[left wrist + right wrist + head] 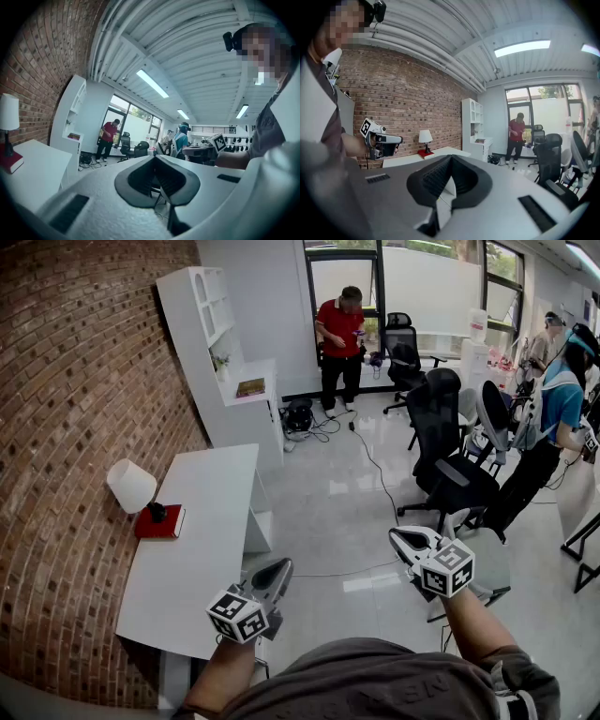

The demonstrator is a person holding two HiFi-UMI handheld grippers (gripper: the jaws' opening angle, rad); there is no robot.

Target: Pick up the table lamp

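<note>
The table lamp (pixel 132 487) has a white shade and a dark foot. It stands on a red book (pixel 161 523) on the white table (pixel 202 531) by the brick wall. It also shows far left in the left gripper view as the lamp (pixel 8 114), and small in the right gripper view as the lamp (pixel 425 137). My left gripper (pixel 278 569) hovers off the table's near right corner, well short of the lamp, shut and empty (pixel 155 158). My right gripper (pixel 401 540) is held over the floor to the right, jaws together with nothing in them (pixel 450 159).
A white shelf unit (pixel 223 352) stands past the table's far end. Black office chairs (pixel 450 460) crowd the right side. A person in a red shirt (pixel 339 338) stands by the window, another in blue (pixel 555 423) at the right. Cables (pixel 323 427) lie on the floor.
</note>
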